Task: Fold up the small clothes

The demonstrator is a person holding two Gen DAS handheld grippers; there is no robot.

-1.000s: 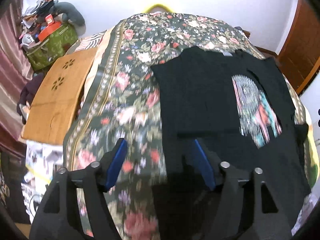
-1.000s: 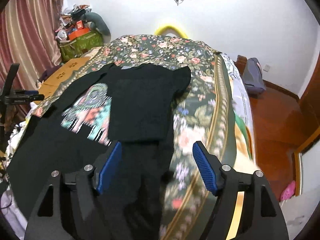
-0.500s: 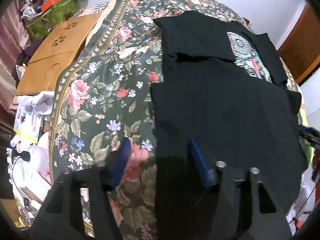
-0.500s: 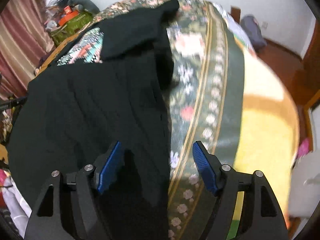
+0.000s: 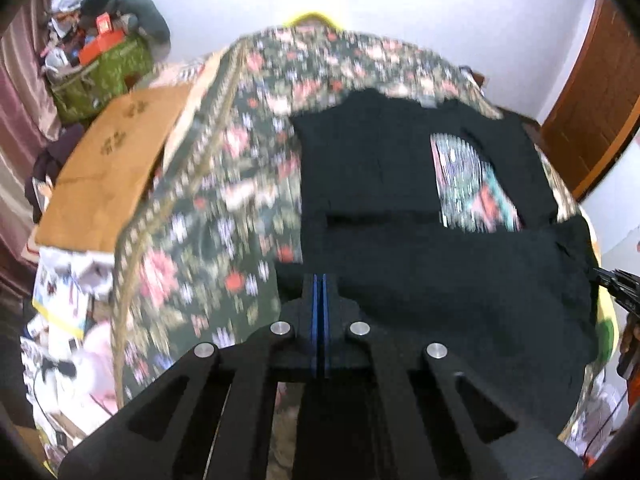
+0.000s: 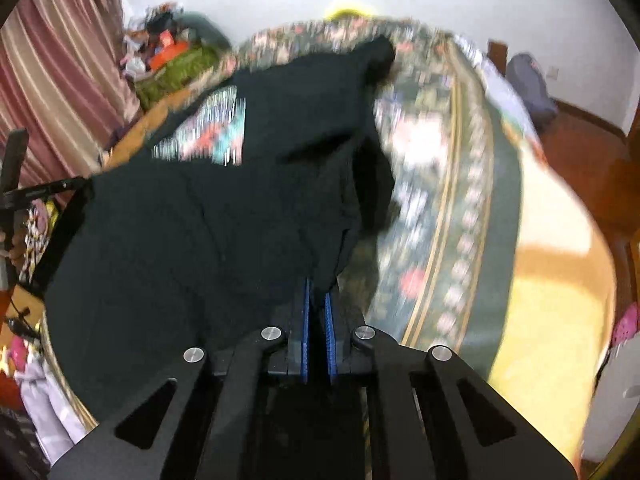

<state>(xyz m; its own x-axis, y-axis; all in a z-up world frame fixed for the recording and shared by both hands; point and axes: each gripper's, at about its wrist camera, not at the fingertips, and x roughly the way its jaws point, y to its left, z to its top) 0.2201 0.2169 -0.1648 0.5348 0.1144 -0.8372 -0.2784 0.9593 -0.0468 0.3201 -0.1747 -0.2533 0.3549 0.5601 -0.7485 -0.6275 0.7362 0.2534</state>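
While both grippers pinch the hem corners of the black shirt (image 5: 440, 280), left gripper (image 5: 319, 284) and right gripper (image 6: 318, 300) clamped on cloth, the 2 grips keep that edge taut for folding; beyond, its sleeves lie tucked inward on the floral bedspread (image 5: 224, 184).

Open floral bedspread (image 5: 208, 216) is lying bare to the left of the black T-shirt (image 5: 440, 280), offering passing room, while a wooden board (image 5: 108, 168) and a green bag (image 5: 100, 80) are crowding the bed's left edge. On the far side, bare bedspread (image 6: 448, 184) is running alongside the shirt (image 6: 200, 232) toward open floor (image 6: 580, 152).
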